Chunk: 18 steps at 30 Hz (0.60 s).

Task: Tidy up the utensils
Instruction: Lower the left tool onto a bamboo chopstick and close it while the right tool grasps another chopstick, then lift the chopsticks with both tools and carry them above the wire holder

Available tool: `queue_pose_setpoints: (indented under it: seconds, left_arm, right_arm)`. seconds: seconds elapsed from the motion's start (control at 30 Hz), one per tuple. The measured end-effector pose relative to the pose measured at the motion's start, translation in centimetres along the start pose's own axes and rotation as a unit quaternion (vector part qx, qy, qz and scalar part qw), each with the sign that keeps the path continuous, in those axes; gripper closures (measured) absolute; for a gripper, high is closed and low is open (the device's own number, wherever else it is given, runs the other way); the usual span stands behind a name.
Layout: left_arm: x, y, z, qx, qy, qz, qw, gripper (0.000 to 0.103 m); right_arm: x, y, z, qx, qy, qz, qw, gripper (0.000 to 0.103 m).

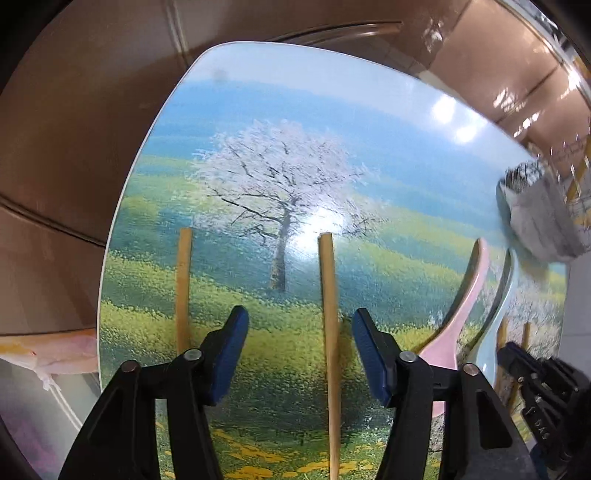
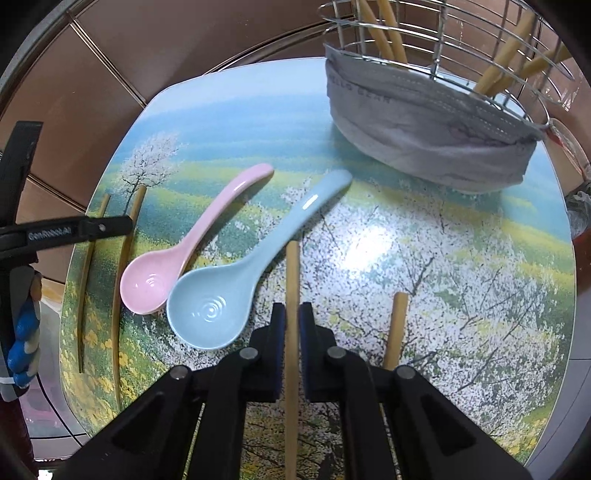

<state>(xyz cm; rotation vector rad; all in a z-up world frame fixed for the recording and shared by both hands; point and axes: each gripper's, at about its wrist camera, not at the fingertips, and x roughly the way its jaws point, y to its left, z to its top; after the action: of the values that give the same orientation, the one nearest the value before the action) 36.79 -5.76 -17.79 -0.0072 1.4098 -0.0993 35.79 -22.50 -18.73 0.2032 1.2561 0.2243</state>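
Chopsticks, thin bamboo sticks: four on table, one (image 2: 291, 295) clamped by right gripper (image 2: 291, 325) | left gripper (image 1: 300, 332) half-open astride another (image 1: 330, 314), untouched | ceramic spoons at 10 o'clock: pink (image 2: 177, 254), blue (image 2: 236, 280)

Landscape-printed table (image 2: 480, 295) carries 2 spoons (image 2: 207, 221), 4 chopsticks (image 2: 395, 328), wire basket (image 2: 424, 122).

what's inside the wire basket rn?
The wire basket holds several pale chopsticks standing upright and leaning against its wires. A grey face mask wraps its lower part, so its bottom and the chopstick tips are hidden.
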Motion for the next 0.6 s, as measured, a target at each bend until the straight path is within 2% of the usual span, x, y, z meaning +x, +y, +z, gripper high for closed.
queue_pose_setpoints:
  seconds: [0.07, 0.13, 0.2, 0.43, 0.57, 0.6]
  left_arm:
    - [0.0, -0.5, 0.3, 0.003, 0.000, 0.013, 0.9999, 0.063]
    - [0.0, -0.9, 0.3, 0.003, 0.006, 0.008, 0.9999, 0.087]
    - [0.1, -1.7, 0.2, 0.011, 0.015, 0.001, 0.9998, 0.093]
    - [0.1, -5.1, -0.6, 0.041, -0.005, 0.023, 0.9989, 0.097]
    - [-0.8, -4.9, -2.0, 0.050, -0.054, 0.022, 0.9971, 0.097]
    - [-1.3, -4.5, -2.4, 0.043, -0.069, 0.006, 0.9967, 0.097]
  right_arm:
    - [0.1, 0.1, 0.0, 0.000, -0.001, 0.003, 1.000, 0.096]
    - [0.0, 0.0, 0.0, -0.001, -0.002, 0.004, 1.000, 0.096]
    - [-0.1, -0.2, -0.1, 0.000, -0.004, 0.008, 1.000, 0.096]
    - [-0.7, -1.1, -0.7, 0.011, -0.017, 0.021, 1.000, 0.096]
    - [-2.1, -1.7, -1.9, 0.020, -0.039, 0.040, 0.998, 0.096]
    - [-2.5, -1.7, -2.2, 0.020, -0.045, 0.041, 0.998, 0.096]
